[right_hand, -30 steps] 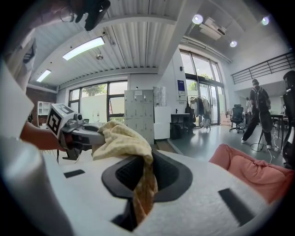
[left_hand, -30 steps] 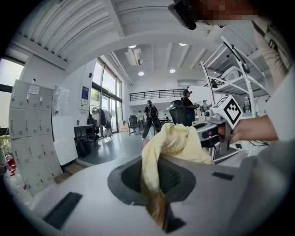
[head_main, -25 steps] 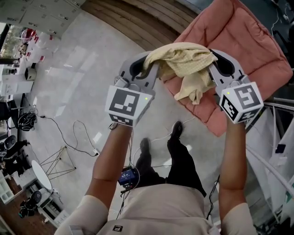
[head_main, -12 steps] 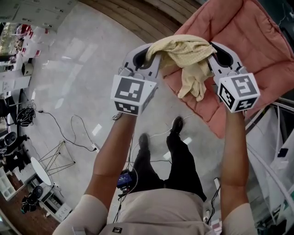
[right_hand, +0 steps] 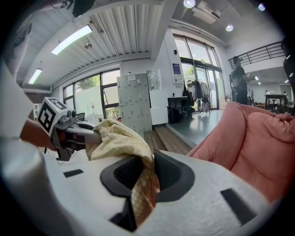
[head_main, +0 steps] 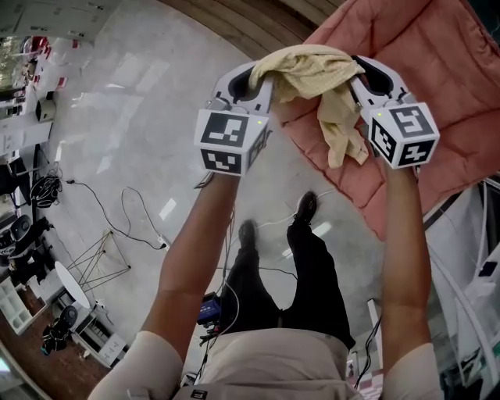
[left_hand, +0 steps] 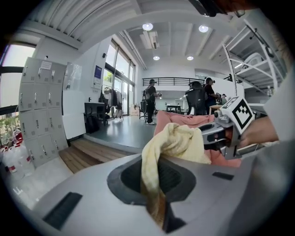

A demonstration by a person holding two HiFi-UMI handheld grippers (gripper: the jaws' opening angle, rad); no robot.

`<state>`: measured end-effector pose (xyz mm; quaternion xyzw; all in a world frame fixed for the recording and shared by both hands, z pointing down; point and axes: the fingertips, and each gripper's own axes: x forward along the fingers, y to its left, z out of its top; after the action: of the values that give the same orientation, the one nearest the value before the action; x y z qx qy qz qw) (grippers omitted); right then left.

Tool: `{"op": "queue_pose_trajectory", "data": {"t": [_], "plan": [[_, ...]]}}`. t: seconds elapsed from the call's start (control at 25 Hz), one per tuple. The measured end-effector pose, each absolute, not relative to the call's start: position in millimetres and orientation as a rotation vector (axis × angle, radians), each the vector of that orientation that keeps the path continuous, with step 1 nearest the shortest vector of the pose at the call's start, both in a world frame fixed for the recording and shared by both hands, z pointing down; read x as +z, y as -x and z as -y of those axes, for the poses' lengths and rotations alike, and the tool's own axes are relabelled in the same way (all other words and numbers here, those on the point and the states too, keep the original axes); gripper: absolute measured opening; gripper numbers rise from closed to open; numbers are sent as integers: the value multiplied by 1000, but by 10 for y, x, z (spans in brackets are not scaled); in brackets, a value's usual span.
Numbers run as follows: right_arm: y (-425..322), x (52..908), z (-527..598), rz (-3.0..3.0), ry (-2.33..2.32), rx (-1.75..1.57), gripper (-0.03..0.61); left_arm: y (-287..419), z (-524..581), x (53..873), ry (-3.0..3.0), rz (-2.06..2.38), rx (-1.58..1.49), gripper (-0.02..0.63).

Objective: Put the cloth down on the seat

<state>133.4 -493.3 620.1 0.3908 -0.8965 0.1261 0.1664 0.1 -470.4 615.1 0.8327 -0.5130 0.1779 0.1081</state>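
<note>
A pale yellow checked cloth (head_main: 312,70) is stretched between my two grippers above the near edge of a pink cushioned seat (head_main: 445,70). My left gripper (head_main: 262,78) is shut on one end of the cloth (left_hand: 154,184). My right gripper (head_main: 358,74) has the other end (right_hand: 143,184) between its jaws, which are opening while the fabric still fills the gap and touches the pads. A loose tail (head_main: 340,133) hangs down beside the right gripper. The seat (right_hand: 249,138) rises to the right in the right gripper view.
Below me are my legs and shoes (head_main: 305,207) on a pale glossy floor with a cable (head_main: 125,226). A wooden step (head_main: 234,19) runs behind the seat. A white metal frame (head_main: 469,289) stands at the right. Desks and equipment (head_main: 31,258) line the left edge.
Both grippers have carried the cloth farther forward, toward and over the seat's near edge. The hanging tail has swung closer to the right gripper.
</note>
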Motion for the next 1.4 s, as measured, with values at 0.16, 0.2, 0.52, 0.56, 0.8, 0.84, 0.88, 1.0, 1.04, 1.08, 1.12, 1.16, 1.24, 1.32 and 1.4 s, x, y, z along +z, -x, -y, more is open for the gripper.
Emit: {"op": "queue_pose_trajectory", "data": {"t": [0.16,0.2,0.52,0.56,0.8,0.84,0.88,1.0,1.04,1.08,1.12,1.16,1.24,1.32,1.4], "plan": [[-1234,6540,5030,2537,-1088,401,74,76,4779,6410,-2376,1507,543,29],[-1221,6616,5066,2536,-1083,409,75,91,4804,6487,-2362,1503,556,29],[-1135,7309,5226,2489,-1076,463,107,229,4895,7180,-2269,1507,611,29],[-1111,7412,5225,2476,-1073,474,111,255,4887,7263,-2254,1507,621,31],[-1016,8030,5223,2404,-1034,548,115,389,4851,7791,-2191,1487,680,31],[-986,8120,5227,2386,-1023,555,115,393,4842,7845,-2179,1467,683,31],[-957,8201,5231,2365,-1011,558,112,403,4839,7896,-2167,1450,688,31],[-904,8348,5235,2316,-975,552,107,442,4837,7969,-2151,1434,712,35],[-898,8351,5233,2307,-968,552,107,452,4831,7955,-2153,1431,720,45],[-898,8334,5231,2298,-964,551,109,463,4820,7929,-2156,1425,725,54],[-900,8311,5228,2290,-960,548,110,478,4806,7906,-2160,1416,730,68],[-902,8289,5224,2283,-954,544,112,498,4791,7893,-2161,1405,735,89],[-902,8251,5212,2274,-945,545,120,552,4753,7901,-2154,1373,739,146],[-901,8209,5186,2269,-943,559,135,597,4697,7940,-2143,1326,729,203],[-901,8160,5145,2269,-945,576,152,646,4651,7927,-2146,1298,727,233]]}}
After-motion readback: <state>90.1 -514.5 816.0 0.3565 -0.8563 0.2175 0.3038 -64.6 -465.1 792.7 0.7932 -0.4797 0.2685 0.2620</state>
